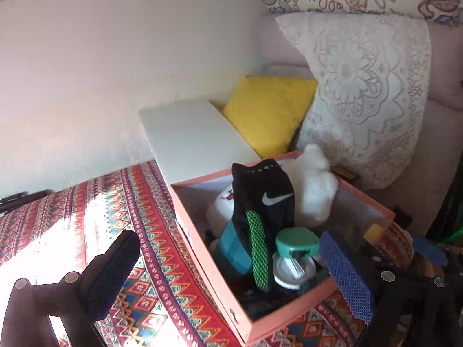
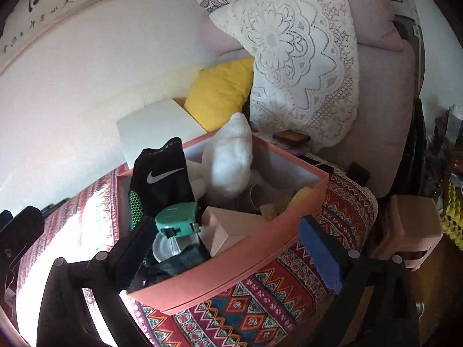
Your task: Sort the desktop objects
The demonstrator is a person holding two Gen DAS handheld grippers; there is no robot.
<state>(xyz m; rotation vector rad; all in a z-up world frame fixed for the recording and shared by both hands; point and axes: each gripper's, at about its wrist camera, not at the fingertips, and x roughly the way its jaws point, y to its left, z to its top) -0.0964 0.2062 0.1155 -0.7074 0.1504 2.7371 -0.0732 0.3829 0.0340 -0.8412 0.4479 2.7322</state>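
On the patterned tablecloth [image 1: 139, 202], which covers the table surface in both views, sits an open salmon-pink box [image 2: 231, 263]; its white lid [image 1: 191, 138] stands raised at the 11 o'clock side of the box. Behind the box, at 1 o'clock, a lace-covered cushion [image 2: 298, 57] leans on the sofa, with a yellow cushion [image 1: 269, 110] at 12 o'clock between lid and lace.

Box contents, largest first:
- White plush toy [image 2: 228, 159] — upright at the far side, rising above the rim.
- Black sock [image 1: 266, 196] with a white swoosh and green mesh panel, standing tilted at the centre, in front of the plush toy.
- Pale pink carton [image 2: 228, 231] at the near wall, seen in the right wrist view.
- Teal tape measure [image 2: 173, 219], lying just beside the sock's lower end and above a round white lid [image 1: 292, 269].

Left gripper [image 1: 231, 266]: jaws spread wide, one finger over the tablecloth at 8 o'clock, the other over the box's near right corner at 4 o'clock — nothing held. Right gripper [image 2: 228, 248]: jaws spread, straddling the box's near wall, the left finger at the box's near left corner, the right outside the box over the cloth; nothing held.
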